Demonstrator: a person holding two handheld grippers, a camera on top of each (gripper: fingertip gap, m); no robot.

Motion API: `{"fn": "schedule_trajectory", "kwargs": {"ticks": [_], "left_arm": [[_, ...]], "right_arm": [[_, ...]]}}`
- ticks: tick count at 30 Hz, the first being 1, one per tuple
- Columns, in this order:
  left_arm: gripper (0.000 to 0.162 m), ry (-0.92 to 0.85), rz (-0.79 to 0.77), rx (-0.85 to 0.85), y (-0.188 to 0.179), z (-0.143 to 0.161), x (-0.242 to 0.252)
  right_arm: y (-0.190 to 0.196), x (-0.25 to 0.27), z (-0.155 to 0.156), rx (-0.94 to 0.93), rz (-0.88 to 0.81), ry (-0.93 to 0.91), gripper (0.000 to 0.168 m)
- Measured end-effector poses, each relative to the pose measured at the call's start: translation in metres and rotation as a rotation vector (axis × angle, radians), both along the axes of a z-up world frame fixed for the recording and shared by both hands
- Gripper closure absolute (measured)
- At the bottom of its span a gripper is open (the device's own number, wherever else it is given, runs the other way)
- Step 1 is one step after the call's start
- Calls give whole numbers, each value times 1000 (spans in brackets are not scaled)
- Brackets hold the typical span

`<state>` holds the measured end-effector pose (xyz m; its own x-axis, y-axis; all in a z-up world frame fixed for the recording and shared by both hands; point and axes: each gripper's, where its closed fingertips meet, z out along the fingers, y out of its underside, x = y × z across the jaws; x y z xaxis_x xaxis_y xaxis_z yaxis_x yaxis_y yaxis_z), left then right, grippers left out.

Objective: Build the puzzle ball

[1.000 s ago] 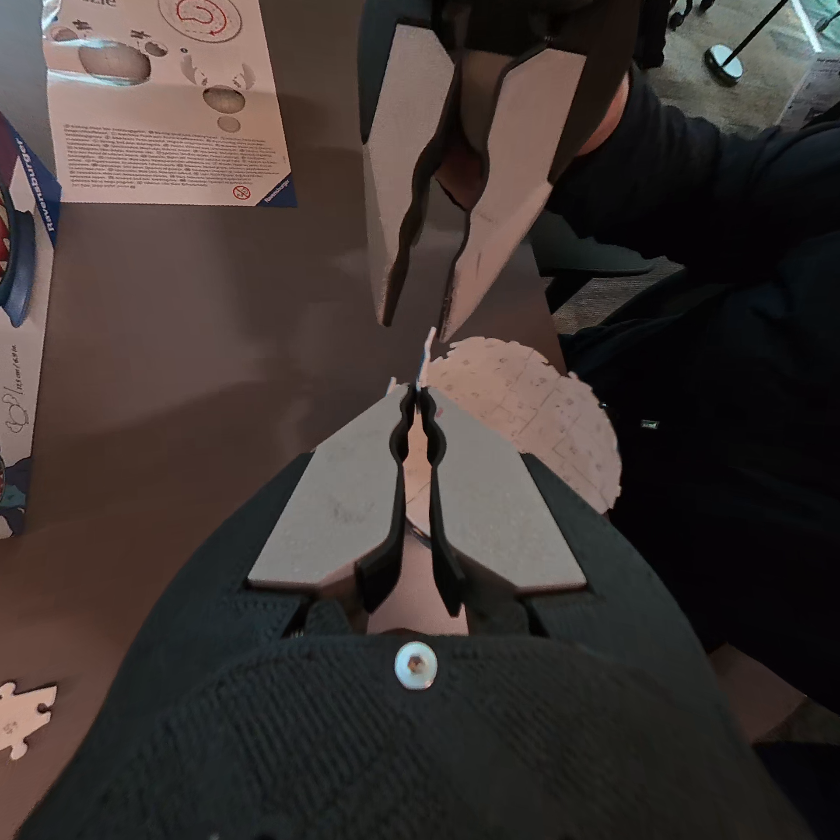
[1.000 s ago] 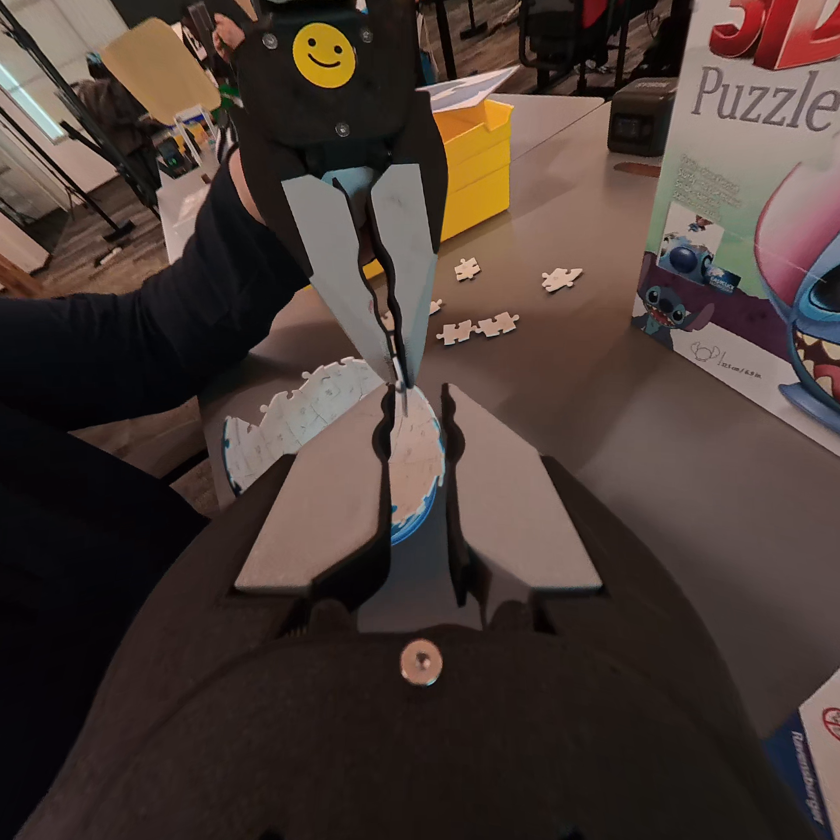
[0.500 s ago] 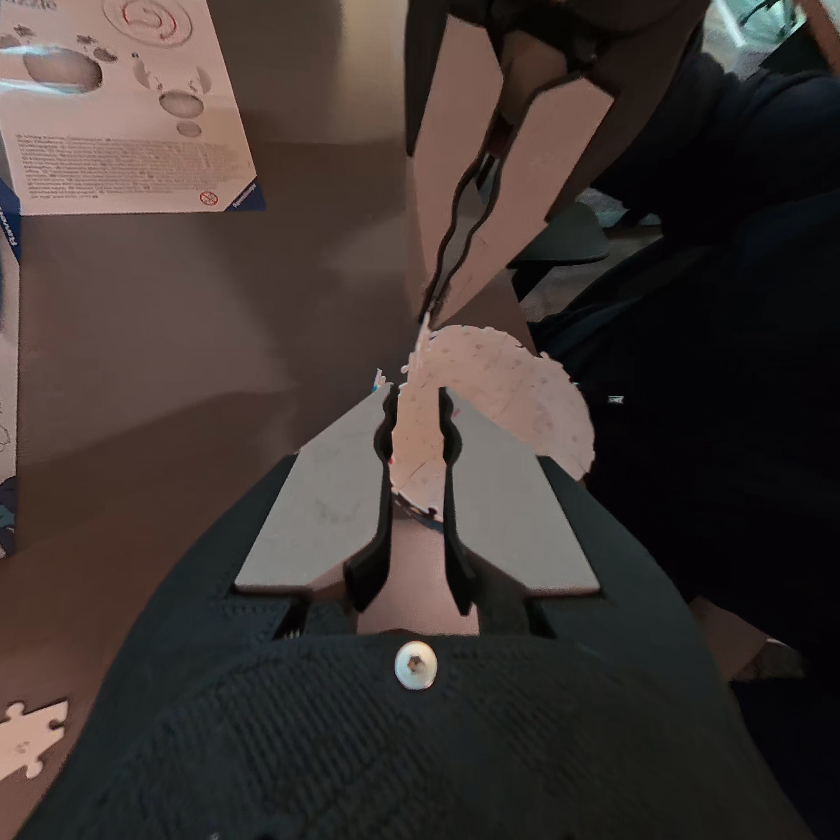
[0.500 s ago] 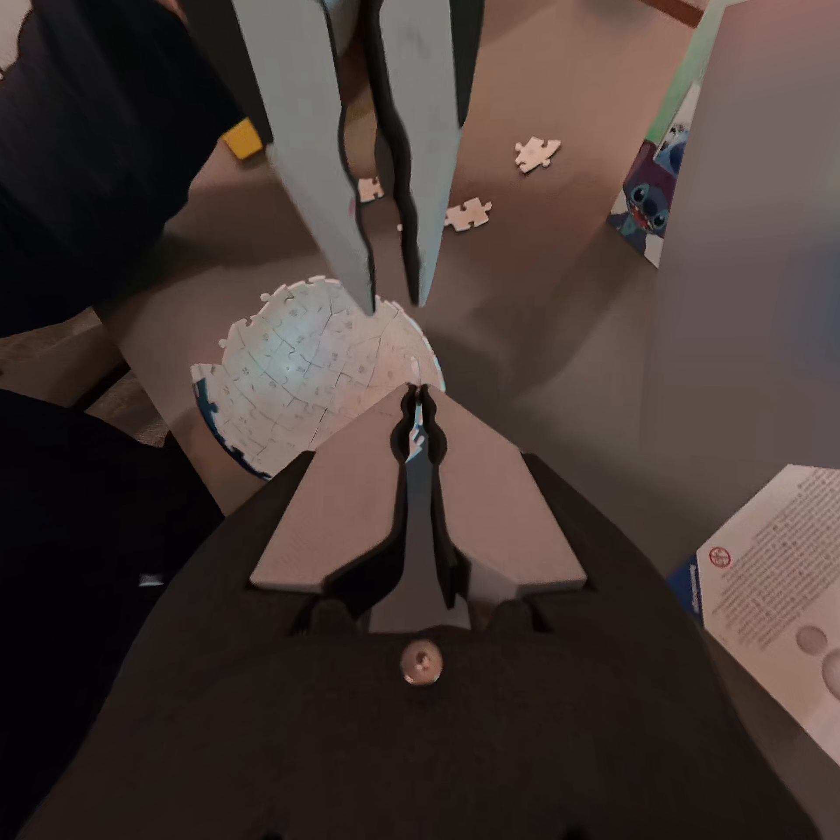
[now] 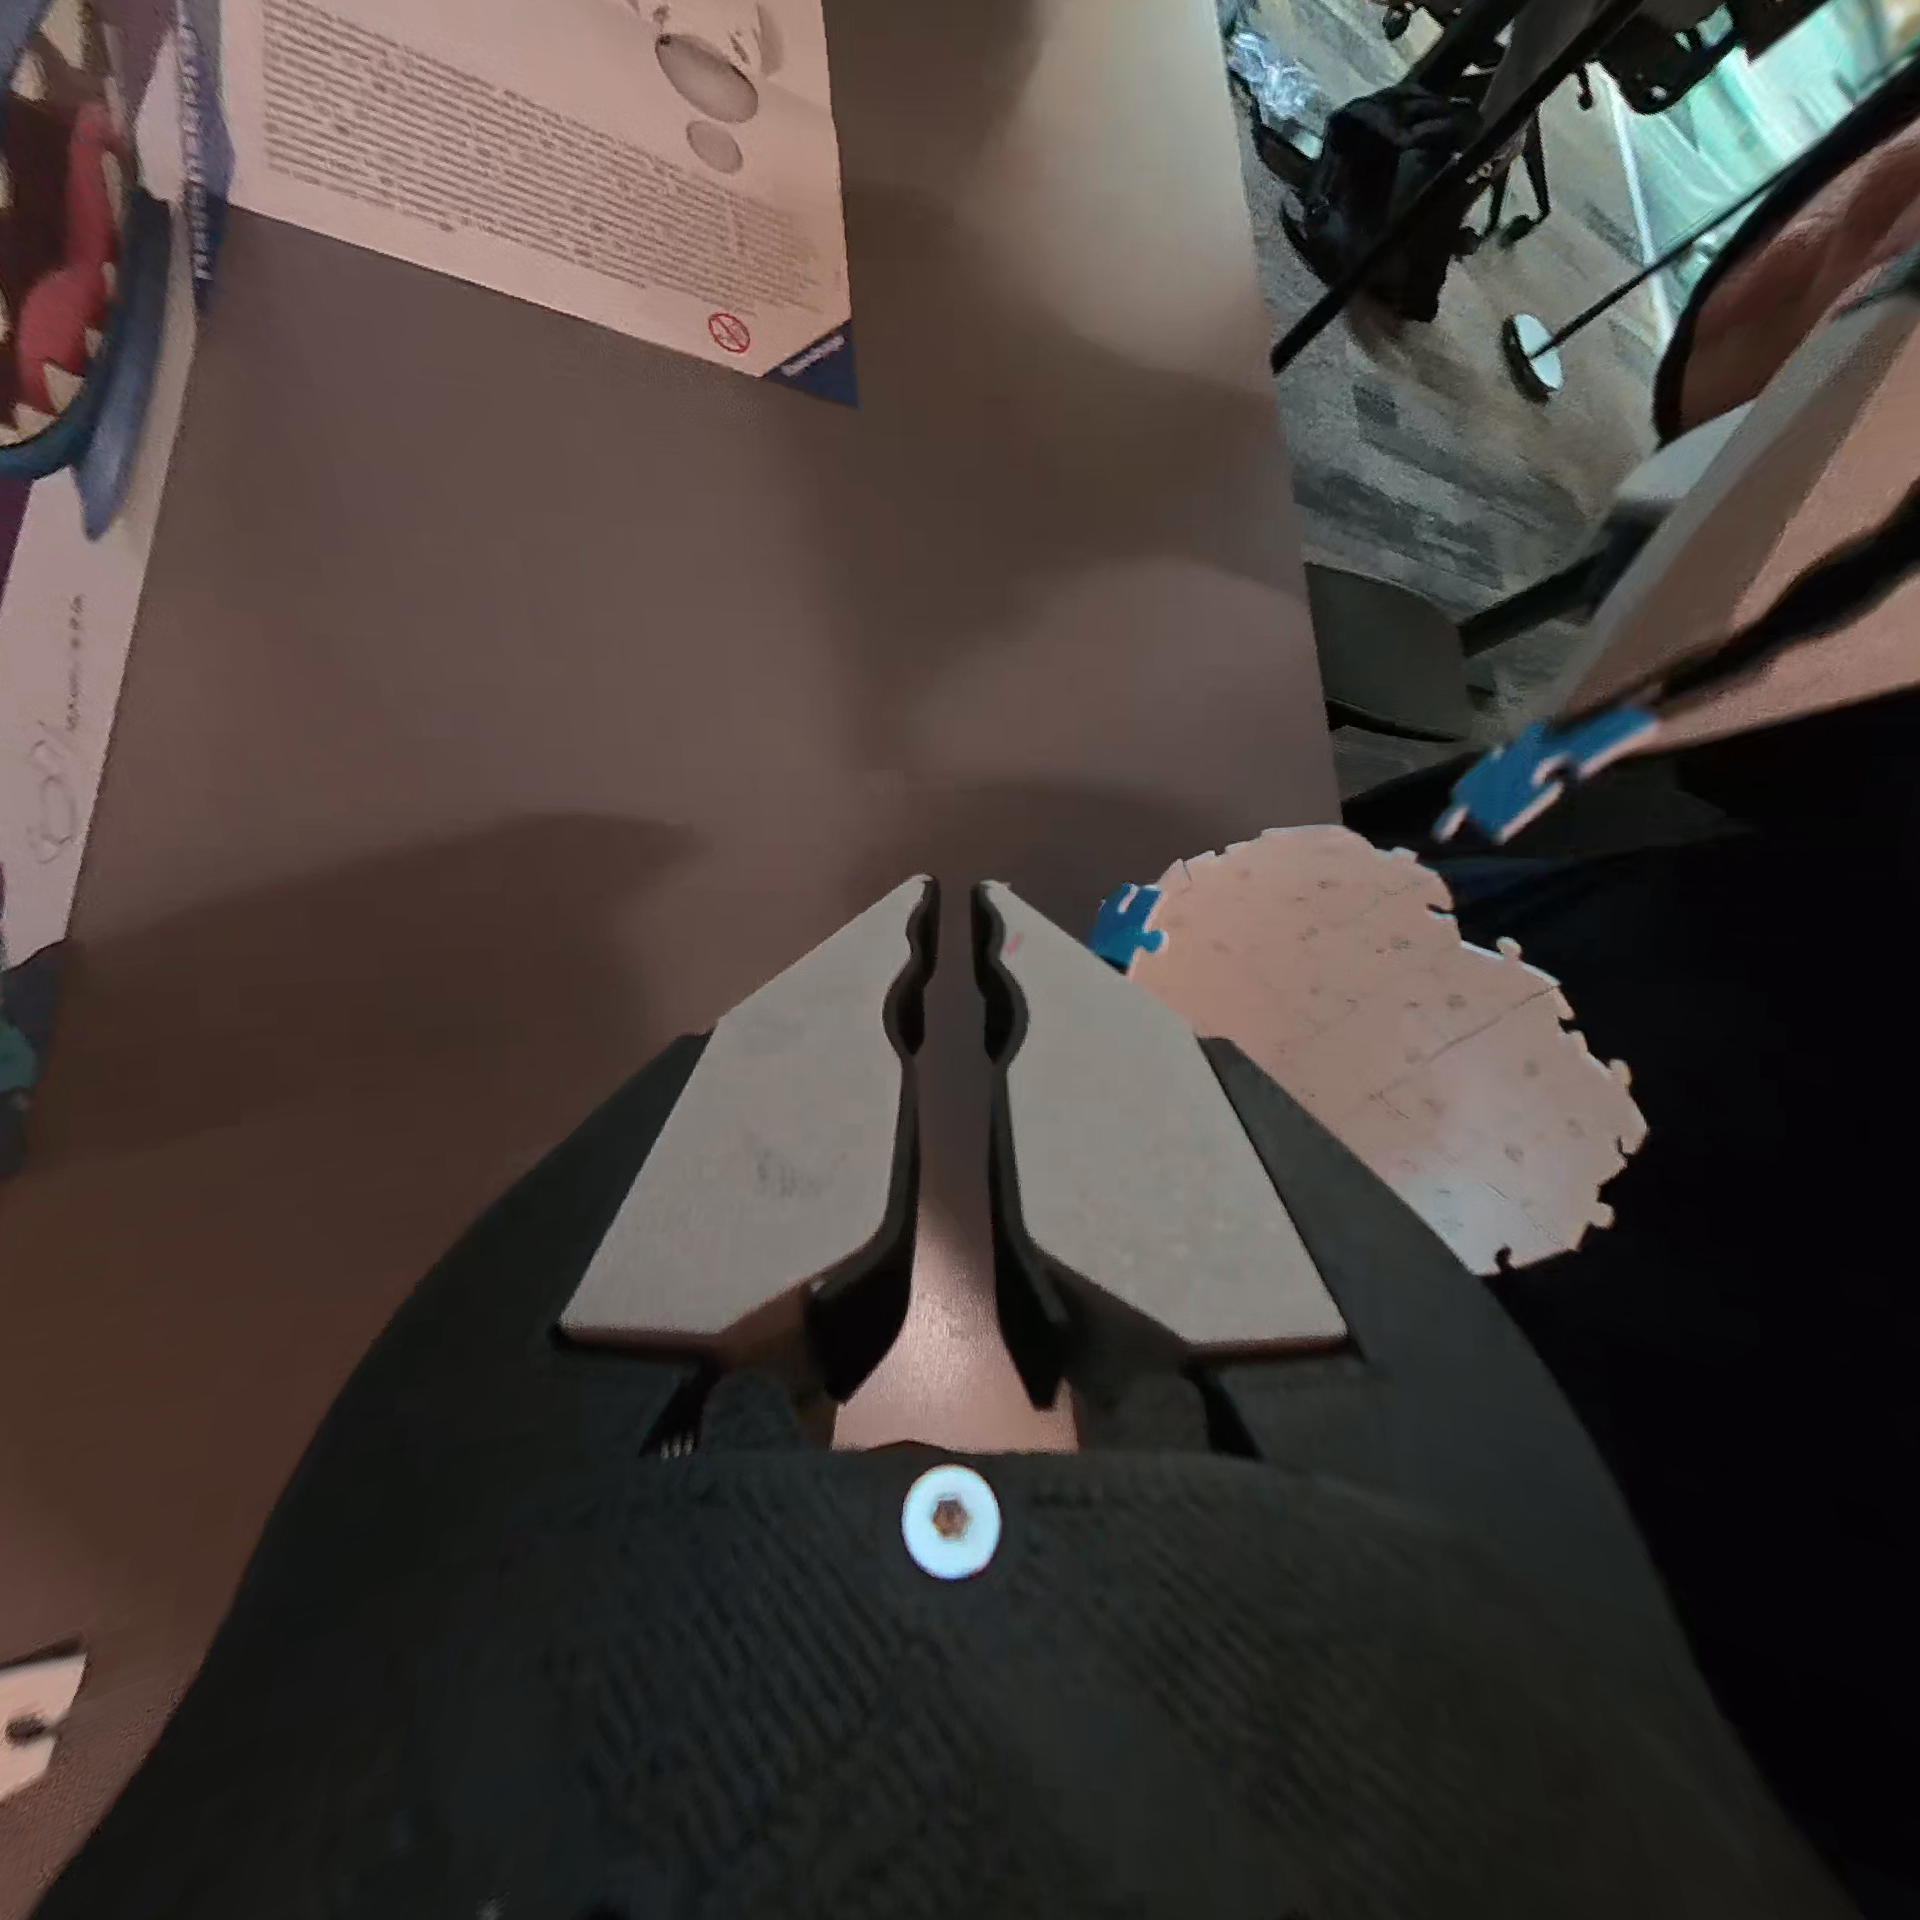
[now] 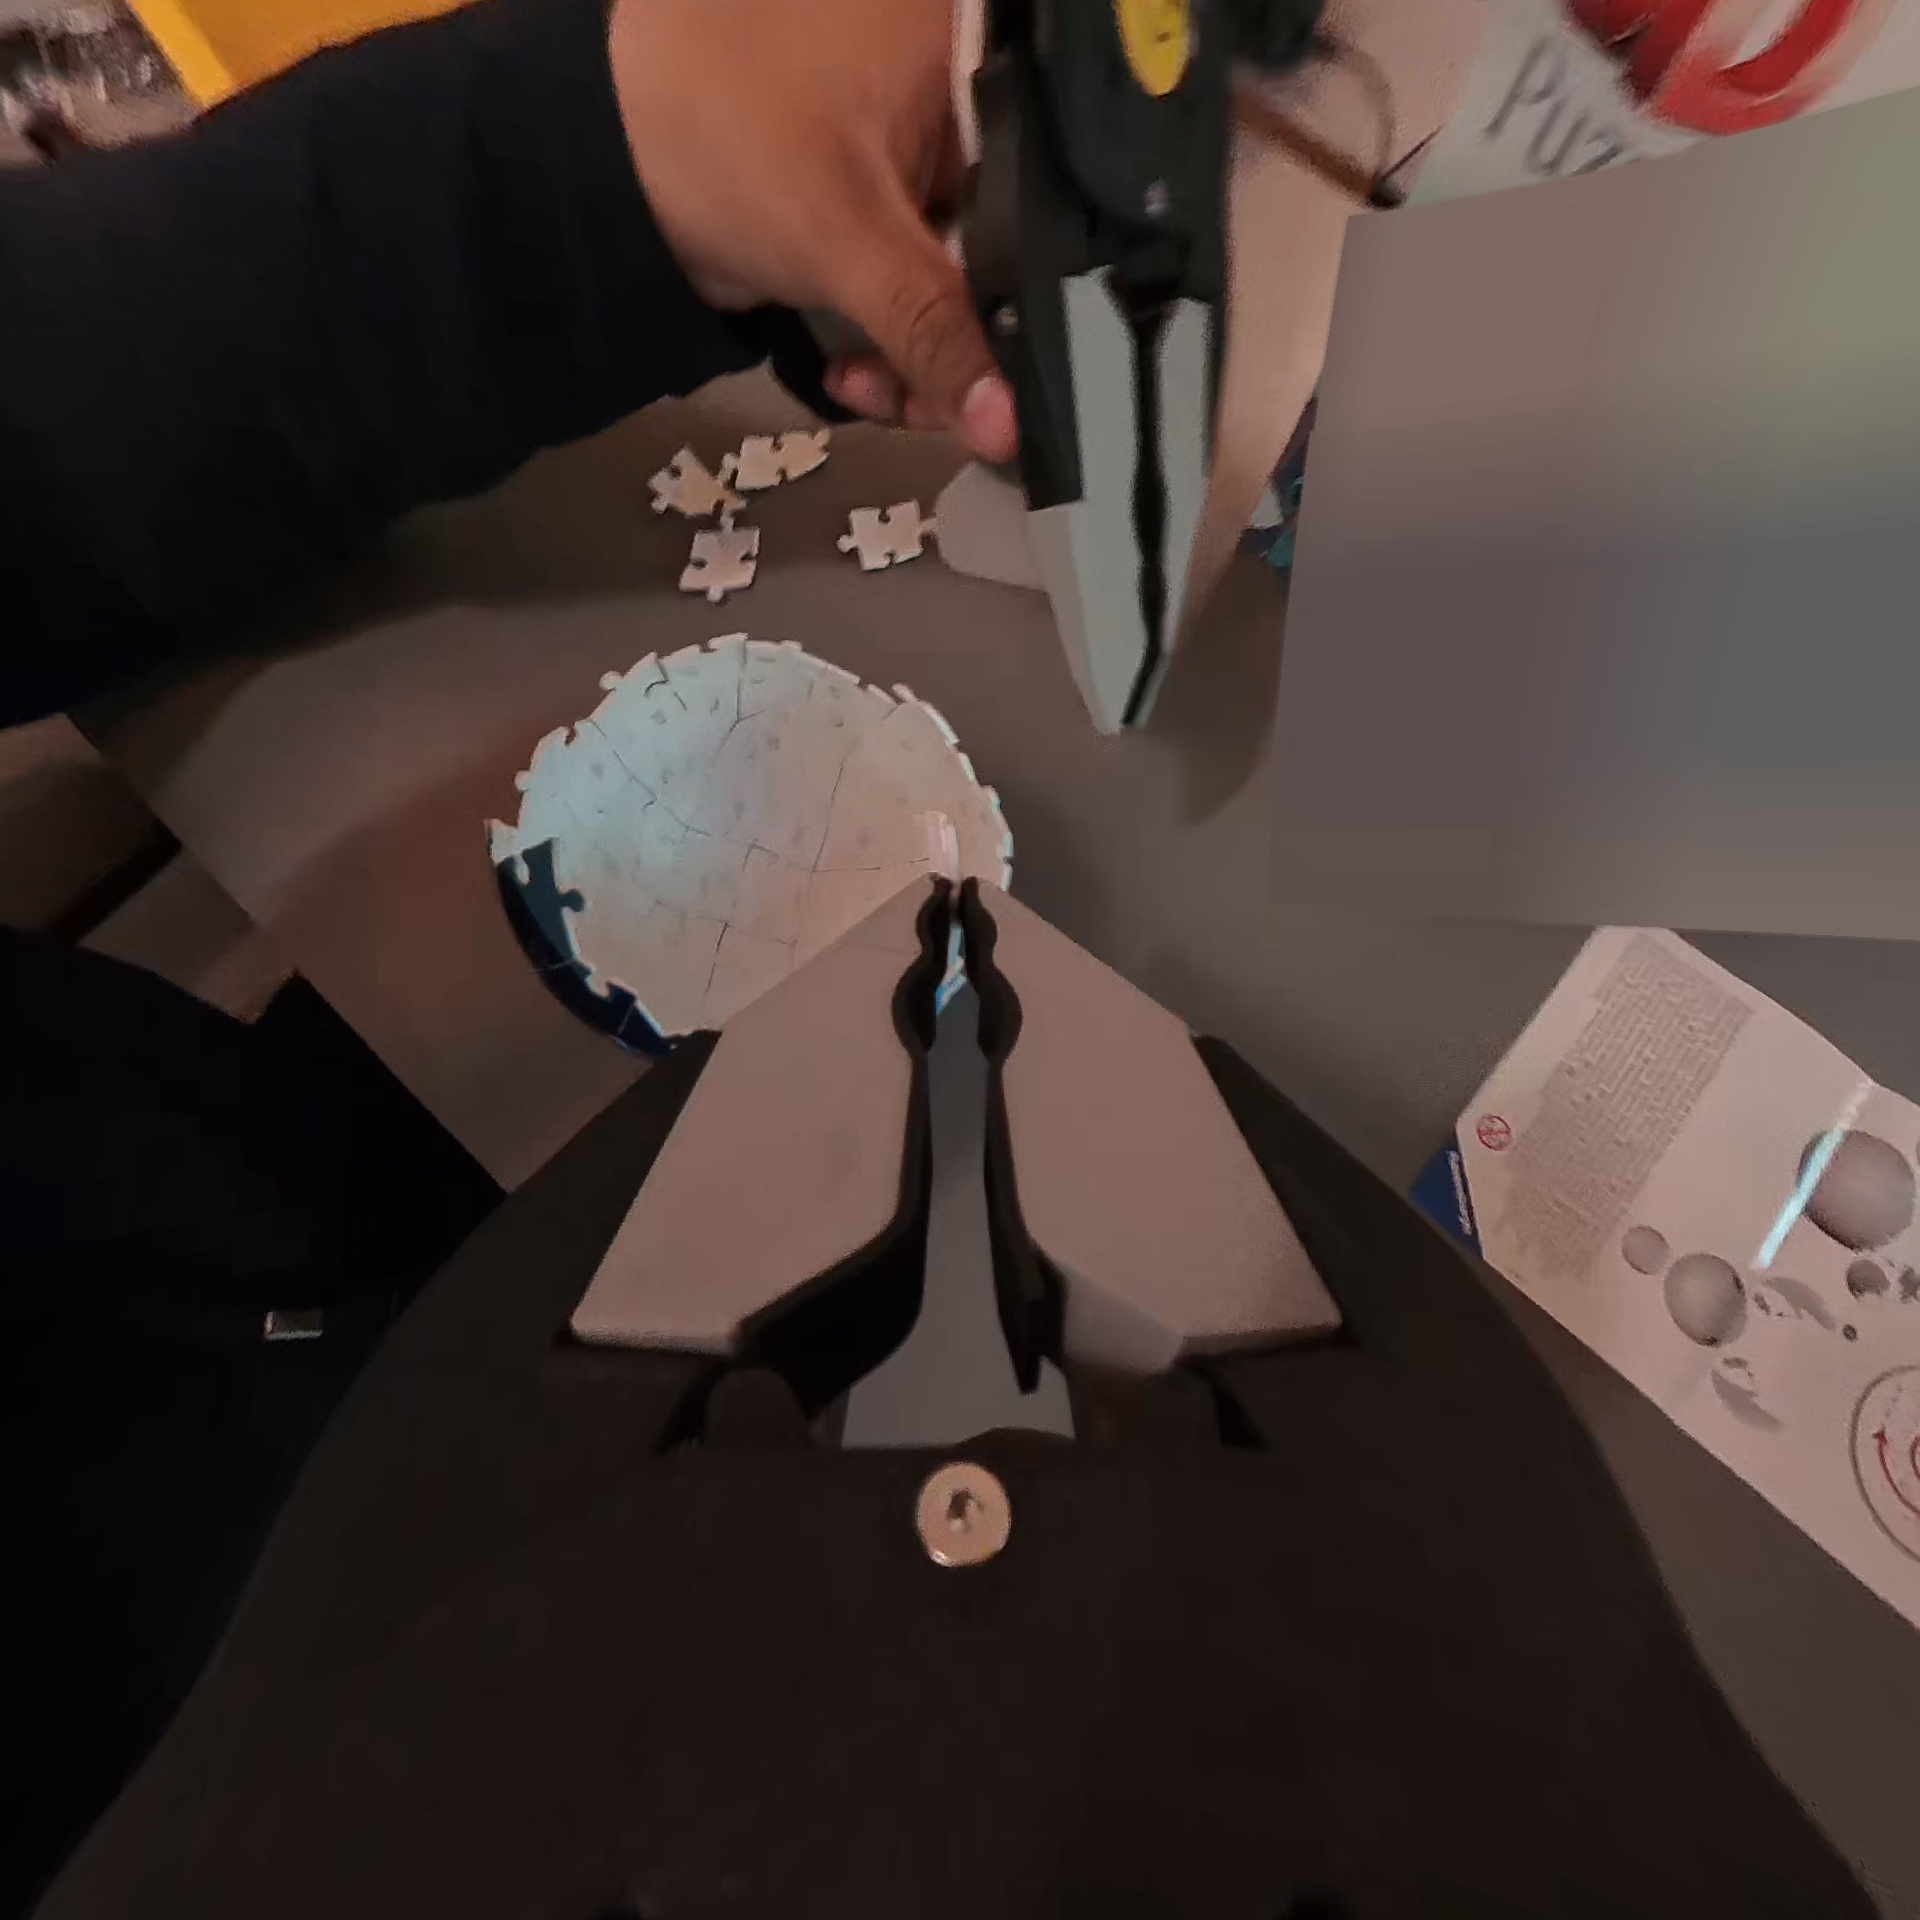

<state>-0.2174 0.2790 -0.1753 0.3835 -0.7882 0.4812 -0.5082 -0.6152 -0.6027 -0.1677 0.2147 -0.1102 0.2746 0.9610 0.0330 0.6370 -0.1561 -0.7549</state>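
The half-built puzzle ball (image 6: 727, 831) is a bowl of joined pieces, white inside and blue outside, lying near the table's edge; it also shows in the left wrist view (image 5: 1382, 1039). My right gripper (image 6: 954, 883) is shut on a blue puzzle piece (image 5: 1527, 769), held above the bowl's rim and seen edge-on in its own view. My left gripper (image 5: 953, 886) is empty with its jaws almost together, over bare table left of the bowl. It shows beyond the bowl in the right wrist view (image 6: 1132, 717).
Several loose white pieces (image 6: 727, 499) lie beyond the bowl, and one lies near me at the left (image 5: 31, 1704). The puzzle box (image 5: 62, 312) stands at the left and the instruction sheet (image 5: 540, 156) lies by it. The table edge (image 5: 1309, 623) runs close to the bowl. Tip to tip, the grippers are about 11 cm apart.
The left gripper let go of the piece and the right gripper took it. The left gripper then swung left off the bowl and closed almost fully. The right gripper drew back with the piece.
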Motion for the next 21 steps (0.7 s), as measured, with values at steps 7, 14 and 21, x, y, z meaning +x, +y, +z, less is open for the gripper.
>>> {"fn": "schedule_trajectory", "kwargs": {"ticks": [7, 14, 21], "left_arm": [[162, 67, 204, 53, -20, -4, -41], [162, 44, 368, 53, -64, -23, -59], [162, 91, 419, 46, -86, -48, -58]], "right_arm": [[37, 68, -19, 16, -165, 125, 168], [29, 75, -71, -186, -104, 205, 168], [-17, 63, -90, -363, 27, 264, 168]]}}
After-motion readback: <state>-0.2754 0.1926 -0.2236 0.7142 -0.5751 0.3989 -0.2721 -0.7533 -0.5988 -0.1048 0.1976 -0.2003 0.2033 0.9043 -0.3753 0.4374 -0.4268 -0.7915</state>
